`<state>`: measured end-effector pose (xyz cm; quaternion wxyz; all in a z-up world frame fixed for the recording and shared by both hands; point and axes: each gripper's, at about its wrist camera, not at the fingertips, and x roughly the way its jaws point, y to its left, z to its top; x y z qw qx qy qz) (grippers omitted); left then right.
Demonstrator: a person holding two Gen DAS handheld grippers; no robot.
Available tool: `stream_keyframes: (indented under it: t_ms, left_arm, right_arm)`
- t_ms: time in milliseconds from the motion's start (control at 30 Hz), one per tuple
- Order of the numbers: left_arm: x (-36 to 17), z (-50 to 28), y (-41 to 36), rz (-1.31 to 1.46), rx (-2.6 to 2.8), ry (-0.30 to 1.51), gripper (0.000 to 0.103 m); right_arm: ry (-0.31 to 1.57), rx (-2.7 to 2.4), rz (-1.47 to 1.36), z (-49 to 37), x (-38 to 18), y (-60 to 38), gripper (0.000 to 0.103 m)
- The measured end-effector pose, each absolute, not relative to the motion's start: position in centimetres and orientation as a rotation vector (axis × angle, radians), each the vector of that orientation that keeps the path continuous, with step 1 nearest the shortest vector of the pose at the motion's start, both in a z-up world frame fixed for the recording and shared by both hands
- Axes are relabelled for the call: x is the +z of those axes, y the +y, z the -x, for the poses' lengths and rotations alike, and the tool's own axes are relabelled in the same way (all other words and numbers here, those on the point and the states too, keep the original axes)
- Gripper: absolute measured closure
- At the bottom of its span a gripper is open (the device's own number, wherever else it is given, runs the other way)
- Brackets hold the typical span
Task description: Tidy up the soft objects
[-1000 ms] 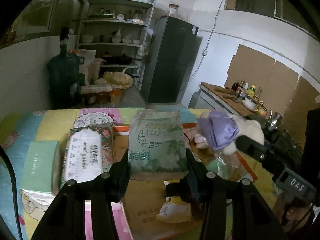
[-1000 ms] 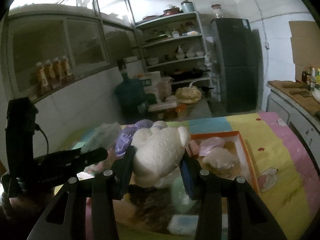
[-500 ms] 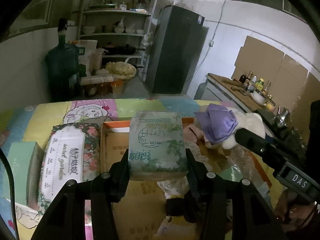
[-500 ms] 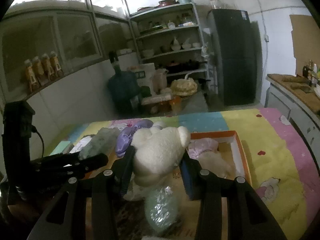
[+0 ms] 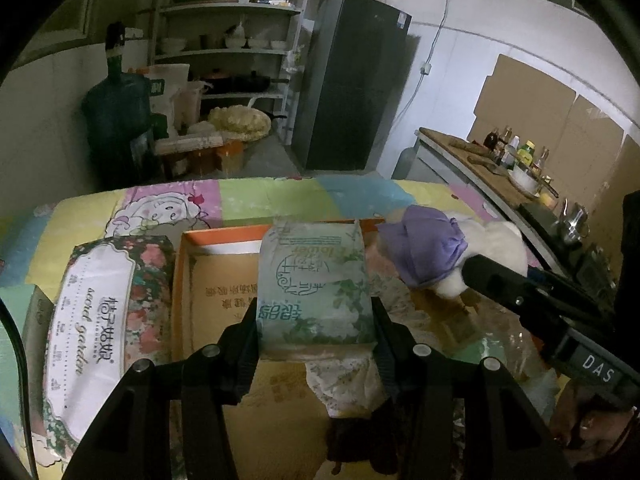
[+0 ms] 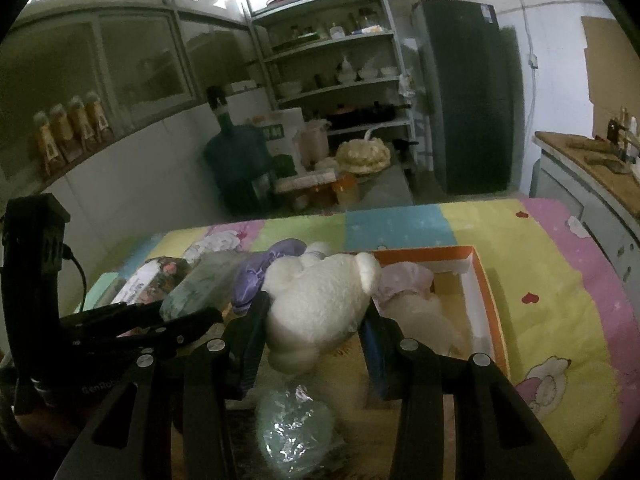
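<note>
My left gripper (image 5: pixel 316 320) is shut on a pale green tissue pack (image 5: pixel 314 288), held over an orange-rimmed cardboard box (image 5: pixel 224 240) on the patchwork-covered table. My right gripper (image 6: pixel 312 316) is shut on a white plush toy (image 6: pixel 316 304) with a purple cap (image 6: pixel 260 272), above the same box (image 6: pixel 484 292). In the left wrist view the plush toy (image 5: pixel 492 252) and its purple cap (image 5: pixel 424 248) hang to the right, with the right gripper's finger in front. Pink and white soft things (image 6: pixel 408 280) lie in the box's far right corner.
A floral tissue pack (image 5: pixel 96 320) lies left of the box, with a green box (image 6: pixel 102 288) beside it. A crinkly wrapped packet (image 6: pixel 296 432) lies below the right gripper. Beyond the table stand a water jug (image 5: pixel 116 120), shelves (image 5: pixel 236 40) and a fridge (image 5: pixel 348 80); a counter (image 5: pixel 480 160) runs on the right.
Both grippers have moved forward and down over the box with their loads still held. The box floor and the floral pack now look closer and larger.
</note>
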<state>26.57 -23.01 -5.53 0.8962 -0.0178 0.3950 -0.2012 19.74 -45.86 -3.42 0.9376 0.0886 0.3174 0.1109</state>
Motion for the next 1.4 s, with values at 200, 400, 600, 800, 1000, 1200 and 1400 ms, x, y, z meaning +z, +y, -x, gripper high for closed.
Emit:
stream_keyframes:
  t_ms: [200,400,600,800,1000,1200,1400]
  left_arm:
    - [-6.2,-26.9,-23.3,0.034,-0.419,0.84,0.053]
    - [-6.4,-27.2,-23.6,0.031,-0.423,0.857,0.053]
    - [-6.6,-27.4,-23.7,0.032,-0.42,0.866,0.052]
    - [-6.7,-27.5,-23.5,0.038,-0.411,0.874,0.047]
    - [-6.3,-27.3,-23.4,0.027,-0.412,0.854,0.038]
    - [-5.7,-27.0,-23.0,0.032,-0.406,0.829,0.032]
    - [-5.0,-26.3,-22.8,0.031,-0.405,0.813,0.032]
  right_arm:
    - [0.668,0.222,-0.181,-20.1,-4.1,-46.0,0.059]
    - [0.694,0.212,-0.174,-20.8,-4.6,-45.9,0.059]
    - [0.716,0.201,-0.157,-21.0,-5.0,-45.6,0.056]
    - [0.723,0.198,-0.159,-21.2,-5.0,-45.4,0.051]
    - [0.721,0.193,-0.167,-20.9,-5.0,-45.6,0.043]
    - [0.722,0.163,-0.17,-20.5,-5.0,-45.7,0.04]
    - [0.713,0.126,-0.192,-19.5,-4.9,-46.5,0.034]
